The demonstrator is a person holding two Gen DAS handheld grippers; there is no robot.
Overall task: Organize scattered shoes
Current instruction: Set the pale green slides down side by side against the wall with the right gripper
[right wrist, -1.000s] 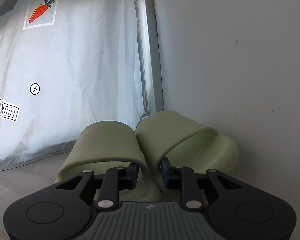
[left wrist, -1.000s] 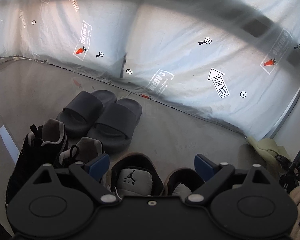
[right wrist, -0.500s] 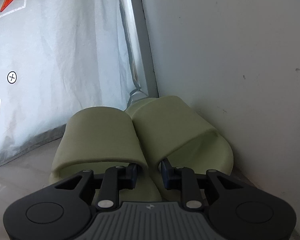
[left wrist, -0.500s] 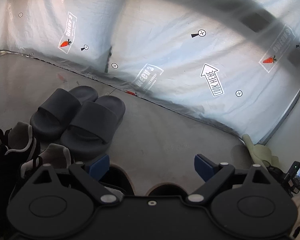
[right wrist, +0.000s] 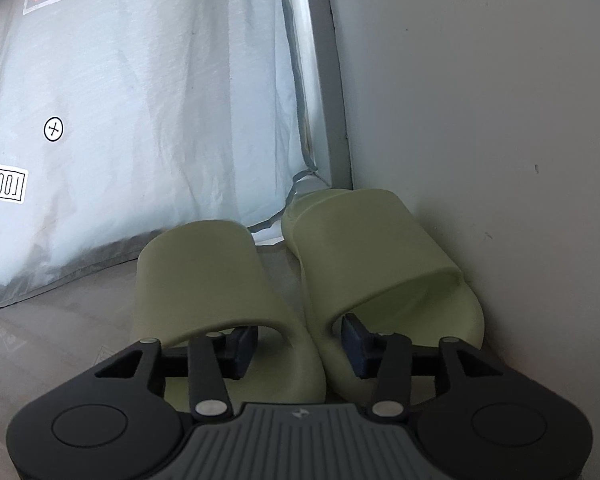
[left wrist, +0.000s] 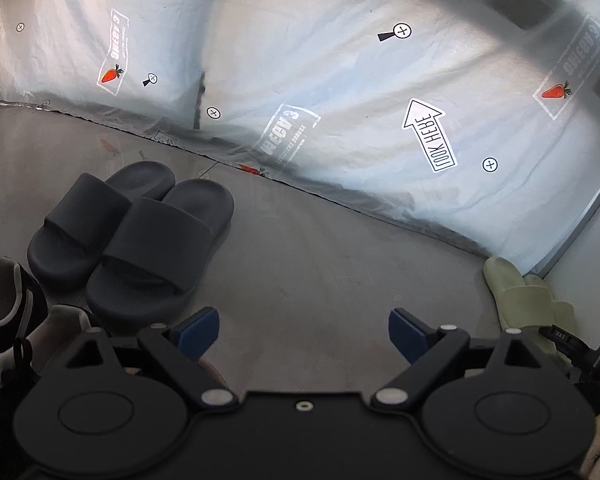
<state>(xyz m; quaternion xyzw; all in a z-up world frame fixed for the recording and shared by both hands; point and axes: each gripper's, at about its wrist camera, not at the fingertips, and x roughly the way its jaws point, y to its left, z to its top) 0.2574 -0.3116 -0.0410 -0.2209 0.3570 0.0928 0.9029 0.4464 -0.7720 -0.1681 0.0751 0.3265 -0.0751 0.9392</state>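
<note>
Olive foam slides (right wrist: 300, 292), paired at the wall: light, soft, springy; best pinched by adjoining inner rims; right tool (right wrist: 300, 346) just opened, straddling them unclamped.

Smooth grey floor (left wrist: 320, 264) ahead of the tool, faintly glossy. Beyond it, a crinkled pale plastic sheet (left wrist: 300, 60) hung as a backdrop, printed with carrots, crosshair marks and a "LOOK HERE" arrow (left wrist: 428, 134), daylight glowing through. To the right, a grey metal post (right wrist: 324, 80), then a plain, lightly scuffed white wall (right wrist: 480, 100).
</note>
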